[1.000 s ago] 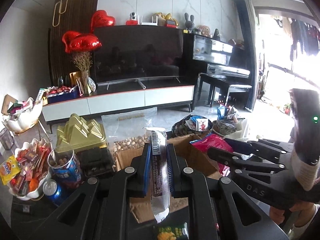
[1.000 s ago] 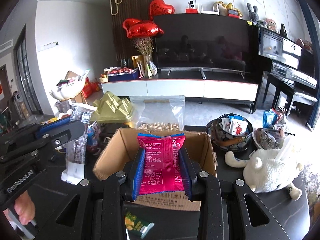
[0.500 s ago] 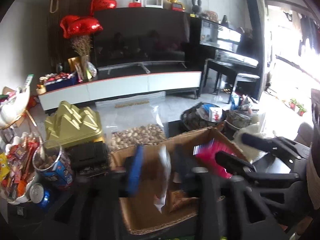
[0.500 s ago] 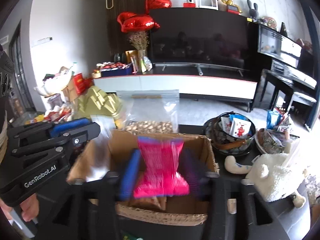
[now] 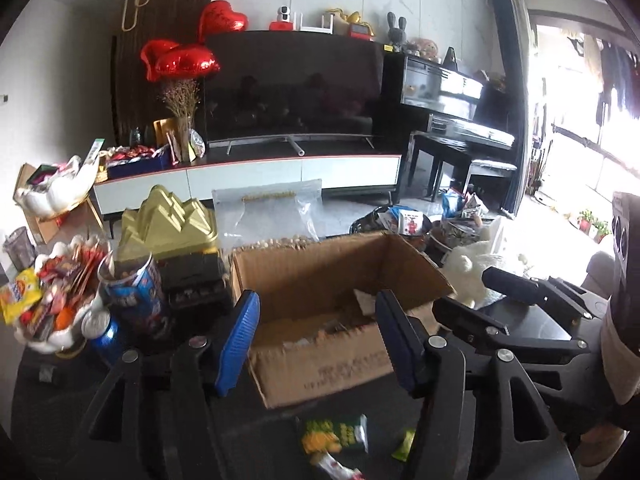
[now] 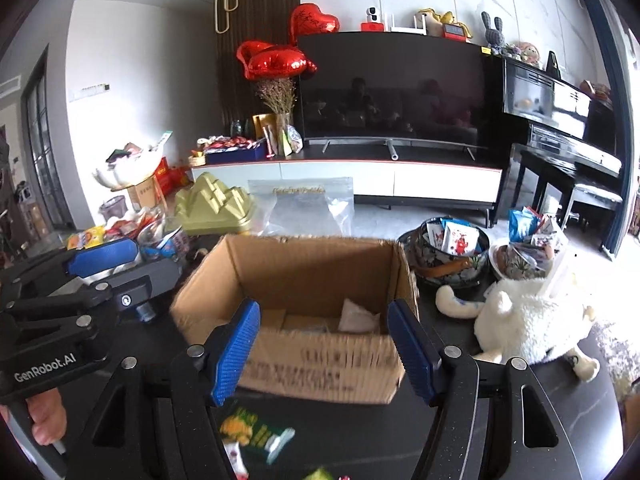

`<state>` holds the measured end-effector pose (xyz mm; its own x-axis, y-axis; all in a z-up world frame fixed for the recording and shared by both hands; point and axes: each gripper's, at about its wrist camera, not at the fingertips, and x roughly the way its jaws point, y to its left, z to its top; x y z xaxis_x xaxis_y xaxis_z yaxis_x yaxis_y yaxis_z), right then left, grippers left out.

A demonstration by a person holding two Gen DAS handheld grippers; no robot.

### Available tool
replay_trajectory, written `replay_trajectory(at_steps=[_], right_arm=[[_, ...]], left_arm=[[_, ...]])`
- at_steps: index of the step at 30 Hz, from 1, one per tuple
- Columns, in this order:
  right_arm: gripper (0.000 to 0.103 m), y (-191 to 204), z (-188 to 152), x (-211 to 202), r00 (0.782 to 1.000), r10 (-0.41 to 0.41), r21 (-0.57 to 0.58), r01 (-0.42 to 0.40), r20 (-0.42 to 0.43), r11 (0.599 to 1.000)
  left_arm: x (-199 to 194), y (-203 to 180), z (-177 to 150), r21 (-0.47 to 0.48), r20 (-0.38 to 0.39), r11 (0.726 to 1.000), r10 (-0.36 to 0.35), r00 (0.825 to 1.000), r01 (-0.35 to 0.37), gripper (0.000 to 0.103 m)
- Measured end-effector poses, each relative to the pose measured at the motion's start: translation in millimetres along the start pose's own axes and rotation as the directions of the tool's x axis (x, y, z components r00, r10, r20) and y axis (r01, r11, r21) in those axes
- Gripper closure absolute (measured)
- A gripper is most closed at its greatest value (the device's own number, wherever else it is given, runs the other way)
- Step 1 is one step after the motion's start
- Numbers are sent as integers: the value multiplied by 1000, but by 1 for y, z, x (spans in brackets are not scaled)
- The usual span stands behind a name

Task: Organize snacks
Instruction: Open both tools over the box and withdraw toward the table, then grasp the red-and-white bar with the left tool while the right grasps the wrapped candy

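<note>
An open cardboard box stands on the dark table in front of both grippers. A white packet and other wrappers lie on its floor. My left gripper hangs over the box's near wall, its jaws opening, with nothing between the blue pads. To its right my right gripper hovers at the same wall, its jaws also opening and empty. A green and yellow snack packet lies on the table just below the grippers, beside a few smaller wrappers.
Left of the box are a blue snack cup, a blue can, a white dish of sweets and a gold box. Behind it lies a clear zip bag of nuts. On the right sit a patterned snack bowl and a white plush toy.
The left gripper let go of the long clear packet and the right gripper of the pink packet. Both packets dropped into the box. Both pairs of jaws have opened wide.
</note>
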<state>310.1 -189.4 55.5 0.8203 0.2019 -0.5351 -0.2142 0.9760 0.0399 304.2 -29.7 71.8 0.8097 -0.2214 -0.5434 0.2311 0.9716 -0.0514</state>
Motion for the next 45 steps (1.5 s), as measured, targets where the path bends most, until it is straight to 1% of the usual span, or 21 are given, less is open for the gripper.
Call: replay_trajectory(at_steps=[8, 13, 16, 21, 24, 29, 34, 38, 40, 42, 45], right_arm=[[35, -8, -34, -33, 999, 48, 34, -48, -22, 998], [35, -14, -54, -49, 998, 55, 64, -55, -10, 996], [35, -15, -69, -55, 998, 54, 71, -52, -24, 996], [35, -24, -94, -58, 995, 77, 104, -71, -56, 992], [35, -28, -108, -55, 994, 77, 120, -67, -78, 990], [36, -36, -130, -45, 989, 107, 176, -88, -103, 980], [36, -41, -142, -34, 985, 102, 186, -75, -142, 980], [36, -44, -148, -27, 979, 99, 181, -66, -177, 981], [36, -45, -152, -20, 972, 115, 185, -77, -204, 980], [40, -45, -157, -11, 960, 139, 202, -90, -243, 975], [44, -42, -164, 1, 943, 176, 210, -119, -281, 970]], left_arm=[[-32, -25, -34, 13, -8, 999, 48, 999, -48, 40], [-40, -36, -53, -11, -40, 999, 45, 998, -45, 40], [-44, -44, -68, -9, -57, 999, 51, 997, -52, 40], [-46, -56, -89, -3, -85, 998, 55, 995, -56, 39], [-42, -59, -103, -16, -108, 998, 61, 992, -63, 39], [-27, -61, -125, -38, -167, 996, 71, 983, -79, 39], [-8, -61, -144, -81, -244, 995, 39, 969, -61, 39], [4, -60, -158, -91, -283, 993, 42, 958, -70, 39], [10, -59, -164, -103, -300, 992, 34, 953, -67, 39], [14, -57, -170, -115, -305, 991, 27, 952, -65, 39], [23, -57, -178, -122, -329, 991, 15, 944, -58, 40]])
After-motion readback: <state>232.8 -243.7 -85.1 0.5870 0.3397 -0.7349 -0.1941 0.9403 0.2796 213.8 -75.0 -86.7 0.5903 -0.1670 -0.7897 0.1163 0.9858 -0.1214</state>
